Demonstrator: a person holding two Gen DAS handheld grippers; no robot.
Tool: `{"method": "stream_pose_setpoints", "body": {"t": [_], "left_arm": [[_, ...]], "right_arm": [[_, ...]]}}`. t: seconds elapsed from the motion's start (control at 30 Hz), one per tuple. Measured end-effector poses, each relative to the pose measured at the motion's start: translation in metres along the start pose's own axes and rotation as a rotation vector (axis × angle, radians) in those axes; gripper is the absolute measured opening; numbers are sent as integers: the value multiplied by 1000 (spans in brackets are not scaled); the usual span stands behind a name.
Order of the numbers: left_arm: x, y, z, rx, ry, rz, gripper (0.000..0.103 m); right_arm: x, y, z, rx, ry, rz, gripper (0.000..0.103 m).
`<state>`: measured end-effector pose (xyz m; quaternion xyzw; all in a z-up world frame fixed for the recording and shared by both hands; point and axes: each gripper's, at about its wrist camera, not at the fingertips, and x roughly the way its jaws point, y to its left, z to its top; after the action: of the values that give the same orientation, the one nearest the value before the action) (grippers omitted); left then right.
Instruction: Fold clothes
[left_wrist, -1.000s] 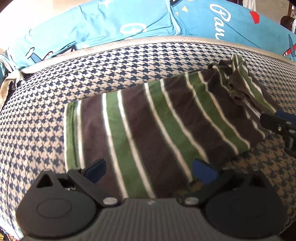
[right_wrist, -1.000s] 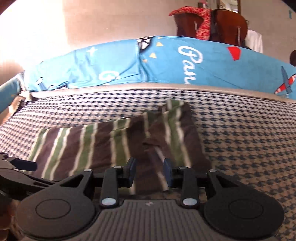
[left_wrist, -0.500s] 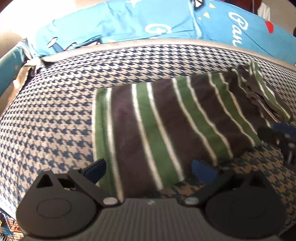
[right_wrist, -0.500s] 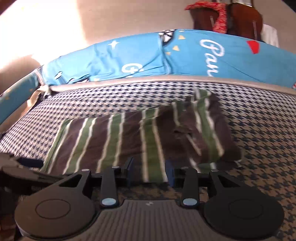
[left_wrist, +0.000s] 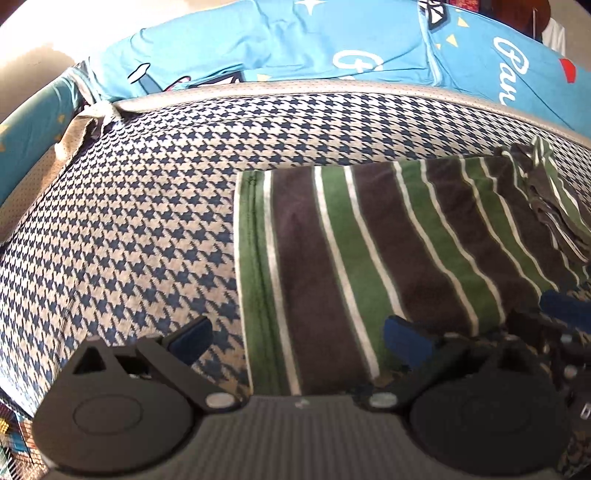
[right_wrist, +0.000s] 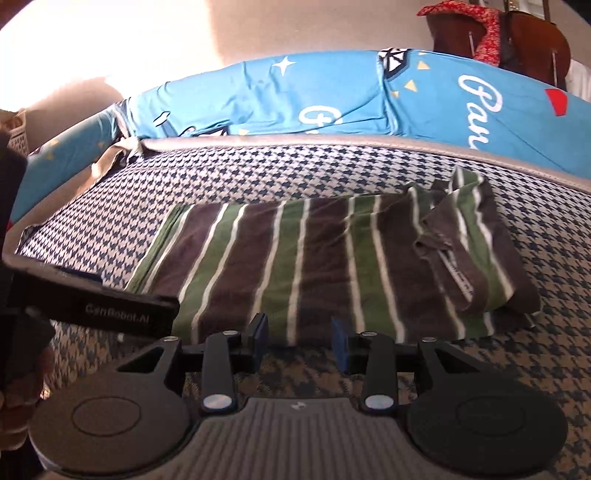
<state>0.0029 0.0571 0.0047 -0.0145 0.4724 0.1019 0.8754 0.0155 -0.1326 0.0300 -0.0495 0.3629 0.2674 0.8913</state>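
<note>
A shirt with green, brown and white stripes (left_wrist: 369, 240) lies folded into a long band on the houndstooth cushion (left_wrist: 147, 221). Its collar end is bunched at the right (right_wrist: 461, 240). My left gripper (left_wrist: 299, 338) is wide open over the shirt's near left corner, one pad above bare cushion and the other above the cloth. My right gripper (right_wrist: 299, 338) stands open just short of the shirt's near edge (right_wrist: 295, 325), around its middle, with nothing between the pads. Each gripper shows in the other's view: the right one (left_wrist: 561, 314) and the left one (right_wrist: 92, 306).
Blue printed cushions (right_wrist: 332, 99) line the back of the seat behind a beige piping edge (left_wrist: 295, 92). A brown wooden chair with a red cloth (right_wrist: 498, 33) stands behind at the far right. Bare houndstooth seat lies left and right of the shirt.
Both grippers have slid left along the shirt's near edge. The left one went from mid-shirt to the left corner. The right one went from the collar end to the middle.
</note>
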Motion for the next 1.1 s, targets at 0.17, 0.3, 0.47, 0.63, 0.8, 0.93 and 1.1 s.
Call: {"method": "stream_pose_setpoints", "body": {"t": [0.17, 0.3, 0.47, 0.63, 0.8, 0.93, 1.1], "left_arm": [[2, 4, 0, -16, 4, 14, 103], [5, 9, 3, -24, 4, 19, 103], [5, 12, 2, -39, 5, 25, 103], [5, 20, 3, -68, 5, 28, 103], [7, 24, 3, -79, 11, 32, 103], [8, 23, 2, -77, 12, 35, 103], [8, 21, 2, -75, 11, 40, 103]], "right_arm": [[2, 8, -3, -26, 10, 19, 38], [3, 9, -4, -25, 13, 22, 38], [3, 12, -5, -32, 18, 27, 38], [4, 18, -7, -42, 21, 40, 38], [7, 24, -9, -63, 27, 58, 38], [9, 25, -10, -66, 30, 61, 38], [8, 24, -9, -63, 25, 59, 38]]}}
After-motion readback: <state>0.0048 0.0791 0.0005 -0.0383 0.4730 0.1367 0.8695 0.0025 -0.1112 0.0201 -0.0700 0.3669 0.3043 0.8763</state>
